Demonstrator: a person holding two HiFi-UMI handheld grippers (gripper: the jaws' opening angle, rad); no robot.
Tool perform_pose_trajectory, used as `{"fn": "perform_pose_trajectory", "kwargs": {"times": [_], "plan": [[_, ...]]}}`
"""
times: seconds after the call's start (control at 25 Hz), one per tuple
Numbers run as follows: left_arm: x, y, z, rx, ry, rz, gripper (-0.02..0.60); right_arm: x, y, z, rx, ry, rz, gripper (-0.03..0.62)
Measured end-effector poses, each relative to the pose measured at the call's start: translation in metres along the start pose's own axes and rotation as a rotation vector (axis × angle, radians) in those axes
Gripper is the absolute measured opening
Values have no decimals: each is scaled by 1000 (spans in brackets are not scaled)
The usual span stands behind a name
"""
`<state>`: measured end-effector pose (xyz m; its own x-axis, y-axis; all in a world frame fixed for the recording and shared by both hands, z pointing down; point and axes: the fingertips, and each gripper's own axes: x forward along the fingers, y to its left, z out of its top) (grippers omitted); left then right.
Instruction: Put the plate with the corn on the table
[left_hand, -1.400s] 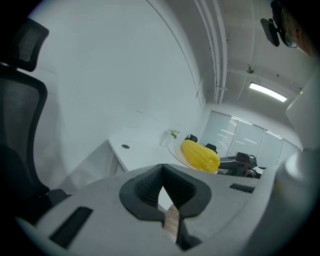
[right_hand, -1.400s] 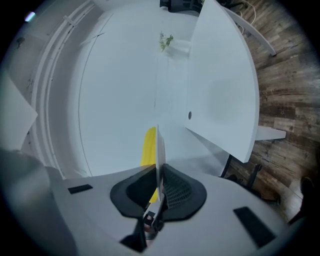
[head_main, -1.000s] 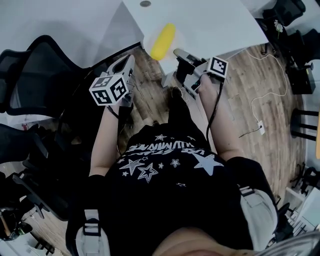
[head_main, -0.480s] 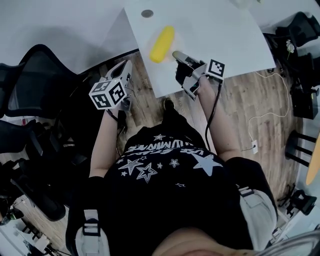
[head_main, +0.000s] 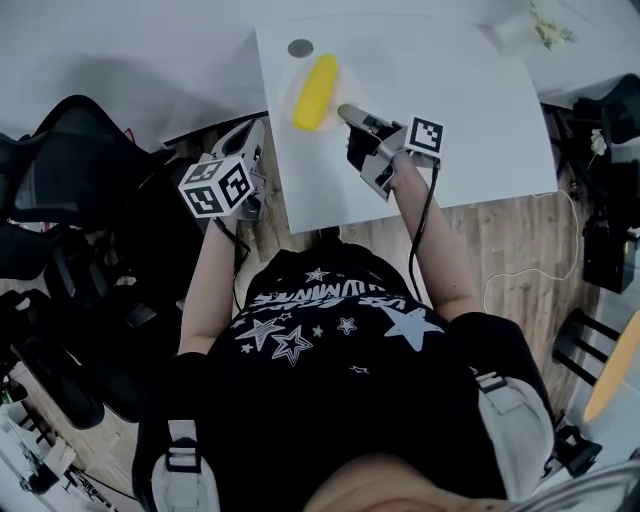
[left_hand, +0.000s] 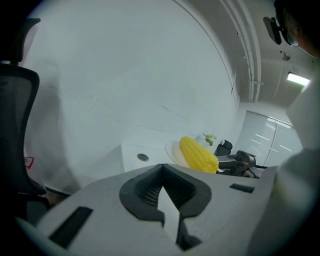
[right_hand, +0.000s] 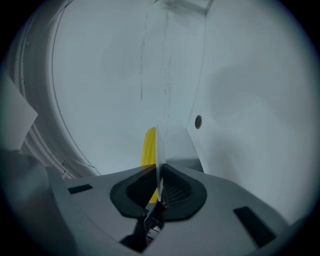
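1. A ridged yellow corn cob (head_main: 315, 90) is lying on a thin round white plate (right_hand: 161, 142), upper middle of the head view, over the smooth white table (head_main: 460, 120).
2. Only the right gripper view is showing the plate edge-on.
3. Right gripper (head_main: 347, 113), reaching level, is clamping its rim; left gripper (head_main: 257, 130), lower left, is hanging clenched and empty.

From the plate (left_hand: 174, 152) with the corn (head_main: 314, 92), the white worktop (head_main: 480, 130) lies bare from 1 to 3 o'clock in the head view, leaving open room to pass. A round cable hole (head_main: 300, 47) sits close at 11 o'clock. Off the worktop's left edge, toward 8 o'clock, black office chairs (head_main: 70, 190) crowd the floor. A small leafy thing (head_main: 545, 30) occupies the far right corner.
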<state>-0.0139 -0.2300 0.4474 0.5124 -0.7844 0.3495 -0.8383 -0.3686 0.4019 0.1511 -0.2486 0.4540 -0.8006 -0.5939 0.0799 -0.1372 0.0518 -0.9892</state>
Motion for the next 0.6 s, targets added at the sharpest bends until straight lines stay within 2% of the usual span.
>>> {"fn": "perform_pose_trajectory", "kwargs": {"times": [0.32,0.6], "plan": [[37,5,10,-4,-3,74,7,33,-17,43,21,97,29,31],[55,28,14,-5,23,98,6,63,-34,59,13,122,28,31]]}}
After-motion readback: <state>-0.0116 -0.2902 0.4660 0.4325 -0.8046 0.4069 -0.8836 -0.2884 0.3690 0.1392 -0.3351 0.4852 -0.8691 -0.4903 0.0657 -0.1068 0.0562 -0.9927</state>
